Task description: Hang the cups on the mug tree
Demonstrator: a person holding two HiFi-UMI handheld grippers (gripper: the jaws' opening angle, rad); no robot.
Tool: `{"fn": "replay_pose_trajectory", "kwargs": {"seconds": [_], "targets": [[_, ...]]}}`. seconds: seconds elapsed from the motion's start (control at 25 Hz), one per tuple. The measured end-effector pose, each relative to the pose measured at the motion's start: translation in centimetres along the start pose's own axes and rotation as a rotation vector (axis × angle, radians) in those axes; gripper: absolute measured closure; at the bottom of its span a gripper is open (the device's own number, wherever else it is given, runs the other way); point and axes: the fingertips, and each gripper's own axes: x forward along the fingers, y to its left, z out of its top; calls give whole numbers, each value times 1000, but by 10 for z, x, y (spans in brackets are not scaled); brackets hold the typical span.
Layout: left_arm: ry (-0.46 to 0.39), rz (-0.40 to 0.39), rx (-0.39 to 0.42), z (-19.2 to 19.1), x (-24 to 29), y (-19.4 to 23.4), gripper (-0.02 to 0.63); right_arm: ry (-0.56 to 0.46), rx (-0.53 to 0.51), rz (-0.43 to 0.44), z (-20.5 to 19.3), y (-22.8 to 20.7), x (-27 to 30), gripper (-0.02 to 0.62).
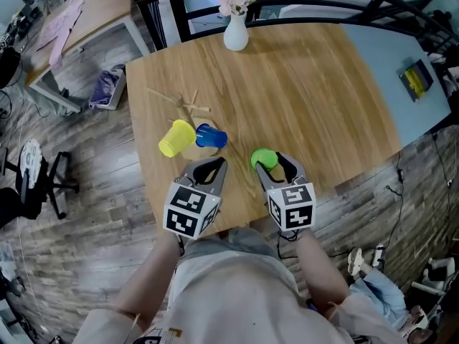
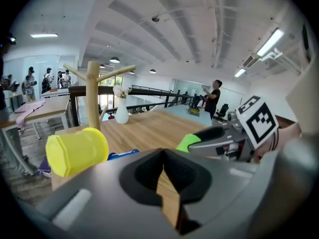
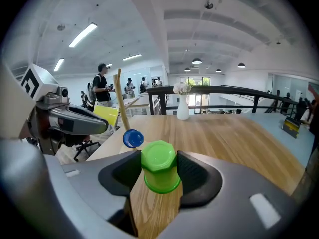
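A wooden mug tree [image 1: 188,106] stands on the left half of the wooden table [image 1: 308,84]; in the left gripper view its trunk [image 2: 92,91] rises at left. A yellow cup [image 1: 176,137] and a blue cup [image 1: 210,136] sit on their sides against the tree, seemingly on its lower pegs. My right gripper [image 1: 276,162] is shut on a green cup [image 1: 264,159], which shows upside down between the pads [image 3: 159,166] above the table. My left gripper [image 1: 215,166] is shut and empty [image 2: 163,167], just in front of the yellow cup [image 2: 77,151].
A white vase with flowers [image 1: 236,31] stands at the table's far edge. The near table edge runs just under both grippers. An office chair [image 1: 43,181] and a bag [image 1: 107,88] are on the floor at left. People stand far off.
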Motion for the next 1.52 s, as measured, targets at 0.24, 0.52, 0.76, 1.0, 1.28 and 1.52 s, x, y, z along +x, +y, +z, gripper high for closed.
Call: {"fn": "replay_pose_trajectory", "kwargs": {"seconds": [0.24, 0.52, 0.76, 1.0, 1.28, 1.52], "targets": [[-25, 0, 8, 16, -27, -7, 603, -35, -17, -7, 29, 9, -26, 364], [-41, 20, 14, 27, -54, -7, 603, -87, -30, 2, 58, 25, -49, 364], [-75, 49, 75, 43, -82, -7, 603, -171, -31, 19, 88, 42, -73, 365], [-124, 74, 131, 65, -111, -5, 603, -279, -103, 19, 130, 64, -93, 365], [-211, 101, 176, 97, -142, -1, 603, -388, -120, 61, 170, 89, -119, 365], [-270, 123, 193, 116, -169, -2, 603, -465, -151, 65, 196, 104, -147, 365]]}}
